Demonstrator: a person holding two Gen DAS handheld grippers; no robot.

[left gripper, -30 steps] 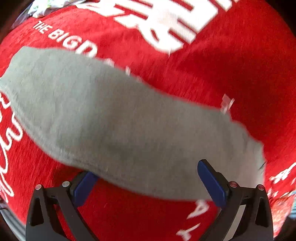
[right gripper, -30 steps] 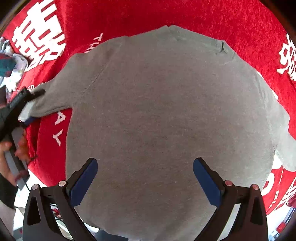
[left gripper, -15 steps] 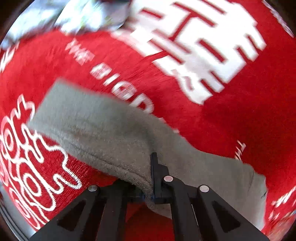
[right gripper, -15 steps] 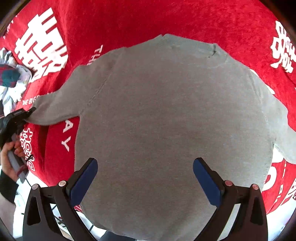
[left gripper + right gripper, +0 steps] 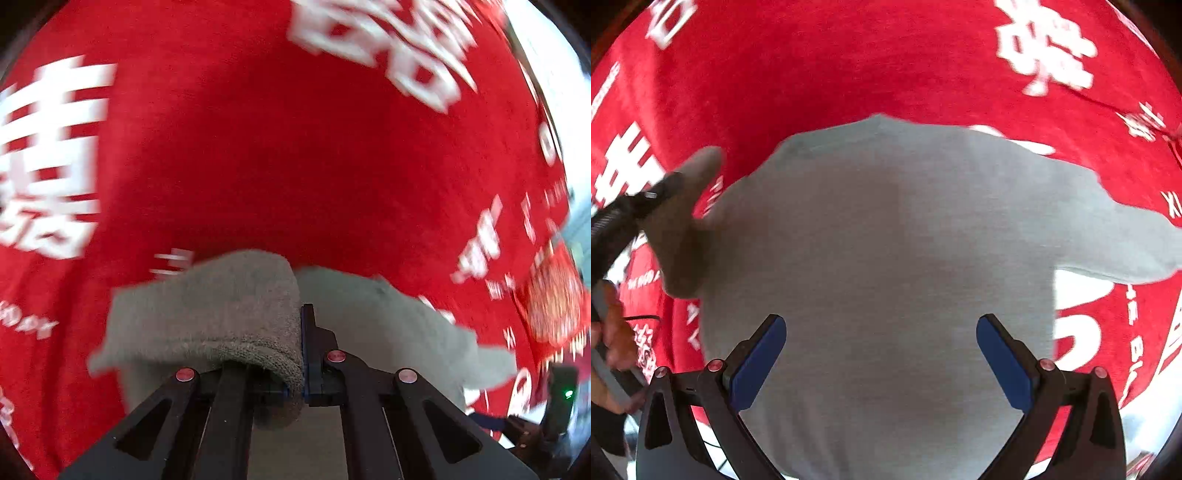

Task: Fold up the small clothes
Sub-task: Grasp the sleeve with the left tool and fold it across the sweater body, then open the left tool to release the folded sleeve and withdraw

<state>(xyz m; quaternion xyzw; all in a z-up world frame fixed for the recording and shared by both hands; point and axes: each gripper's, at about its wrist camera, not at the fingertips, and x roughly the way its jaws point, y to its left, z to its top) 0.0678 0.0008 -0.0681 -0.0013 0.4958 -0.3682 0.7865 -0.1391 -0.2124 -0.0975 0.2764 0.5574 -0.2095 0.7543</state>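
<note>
**Left sleeve gripped and raised; right gripper hovering open**

The small grey knit sweater is lying flat on the red plush cloth with white printed characters, neckline at the far side. Its left sleeve cuff is hanging lifted off the cloth, folding over toward the body. The left gripper is clamping that cuff between closed jaws. The right gripper is hovering above the sweater's lower body, its blue-padded jaws spread wide and gripping nothing
</note>
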